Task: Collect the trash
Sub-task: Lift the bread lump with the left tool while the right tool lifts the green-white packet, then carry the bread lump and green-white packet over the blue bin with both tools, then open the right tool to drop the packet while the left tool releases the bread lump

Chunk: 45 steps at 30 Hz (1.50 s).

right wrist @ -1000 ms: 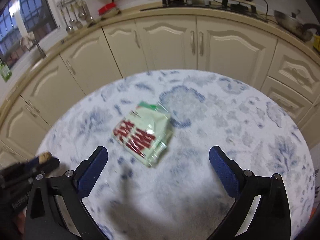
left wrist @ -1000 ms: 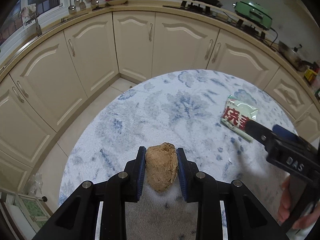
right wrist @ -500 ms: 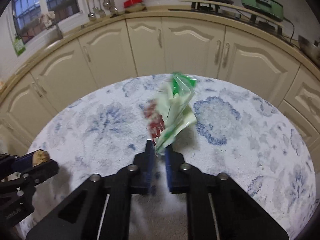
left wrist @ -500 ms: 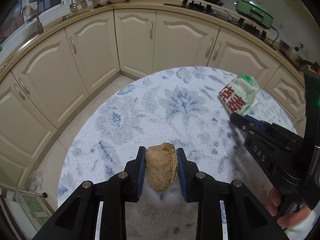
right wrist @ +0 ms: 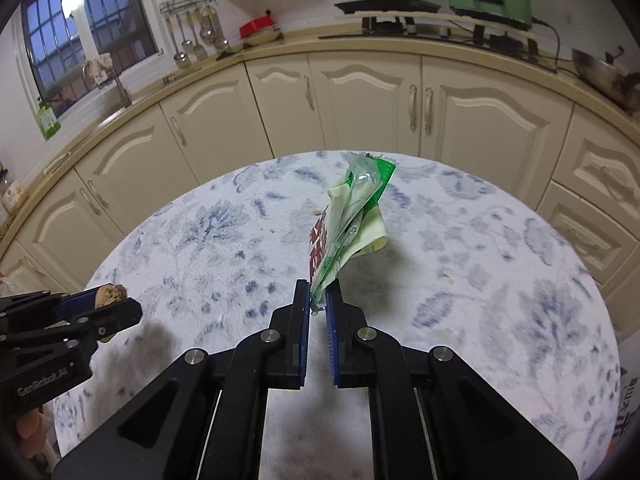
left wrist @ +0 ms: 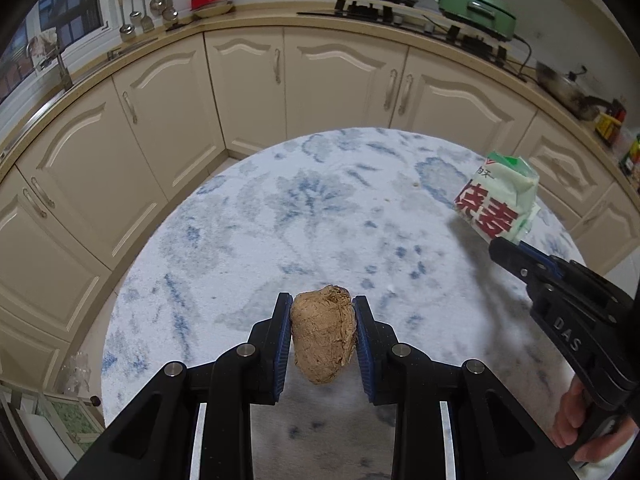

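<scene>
Left tongs (left wrist: 323,312) clenched on brown lump (left wrist: 323,338); right tongs (right wrist: 318,300) pinching wrapper (right wrist: 352,220) upright above table (right wrist: 500,280).

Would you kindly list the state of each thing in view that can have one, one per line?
Left gripper: shut on the brown wad.
Brown wad: crumpled, clamped, off the table.
Right gripper: shut on the snack wrapper.
Snack wrapper: crumpled, pinched at one corner, lifted above the table.
Cabinet doors: all closed.

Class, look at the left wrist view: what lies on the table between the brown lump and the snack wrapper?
Only bare floral tablecloth separates the brown lump from the snack wrapper.
</scene>
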Available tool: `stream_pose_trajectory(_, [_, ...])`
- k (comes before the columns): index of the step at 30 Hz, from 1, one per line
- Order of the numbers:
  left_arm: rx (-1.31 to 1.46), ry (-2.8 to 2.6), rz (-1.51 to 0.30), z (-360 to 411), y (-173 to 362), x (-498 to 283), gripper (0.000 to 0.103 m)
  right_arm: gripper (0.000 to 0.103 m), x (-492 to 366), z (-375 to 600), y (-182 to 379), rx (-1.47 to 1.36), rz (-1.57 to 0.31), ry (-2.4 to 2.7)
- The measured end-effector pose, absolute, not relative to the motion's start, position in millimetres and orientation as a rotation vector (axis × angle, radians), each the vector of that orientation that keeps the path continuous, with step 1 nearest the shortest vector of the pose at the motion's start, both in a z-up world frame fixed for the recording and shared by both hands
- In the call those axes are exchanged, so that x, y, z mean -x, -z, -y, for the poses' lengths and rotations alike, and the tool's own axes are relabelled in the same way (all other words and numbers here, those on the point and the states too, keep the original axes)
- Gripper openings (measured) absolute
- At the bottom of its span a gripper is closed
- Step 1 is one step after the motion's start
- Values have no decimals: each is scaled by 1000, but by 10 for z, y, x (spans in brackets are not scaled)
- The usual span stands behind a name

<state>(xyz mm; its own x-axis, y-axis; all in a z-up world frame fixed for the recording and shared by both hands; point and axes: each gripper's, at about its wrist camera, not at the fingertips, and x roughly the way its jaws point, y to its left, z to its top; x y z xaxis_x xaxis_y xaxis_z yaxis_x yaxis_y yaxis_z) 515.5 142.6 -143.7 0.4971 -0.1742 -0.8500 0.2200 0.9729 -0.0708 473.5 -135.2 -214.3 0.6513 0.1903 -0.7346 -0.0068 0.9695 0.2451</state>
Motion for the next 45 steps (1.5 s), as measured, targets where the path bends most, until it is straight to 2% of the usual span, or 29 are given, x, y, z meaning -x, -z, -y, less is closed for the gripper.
stream_pose_trajectory(10, [-125,374,-987,-599,1164,-4708,26,7,-3989,2037,1866,-285,-773,-26])
stream_pose_trajectory(23, [-227,609,-986,907,996,-3894,26,8,-2751,3261,1776,-358,-719,179])
stream_pose_trajectory(31, [-304,724,-1044,1828,1233,-3596,26,8,-2060,3935,2029,-387,-779,333])
stream_pose_trajectory(38, [-379,790,-1094,2438,1482,-3445,26,10,-1727,4290,2434,-431,-908,386])
stream_pose_trajectory(40, [-398,791,-1117,2600,1595,-3418,26,19,-1656,4362,2482,-428,-927,426])
stream_pose_trajectory(41, [-408,790,-1128,2660,1642,-3419,26,39,-1629,4400,2486,-426,-926,441])
stream_pose_trajectory(42, [-421,788,-1137,2730,1691,-3424,27,66,-1615,4431,2482,-425,-922,459])
stream_pose_trajectory(44, [-441,780,-1140,2856,1775,-3434,30,84,-1534,4503,2447,-419,-884,513])
stream_pose_trajectory(45, [-457,768,-1132,2920,1812,-3435,39,84,-1500,4542,2427,-418,-869,528])
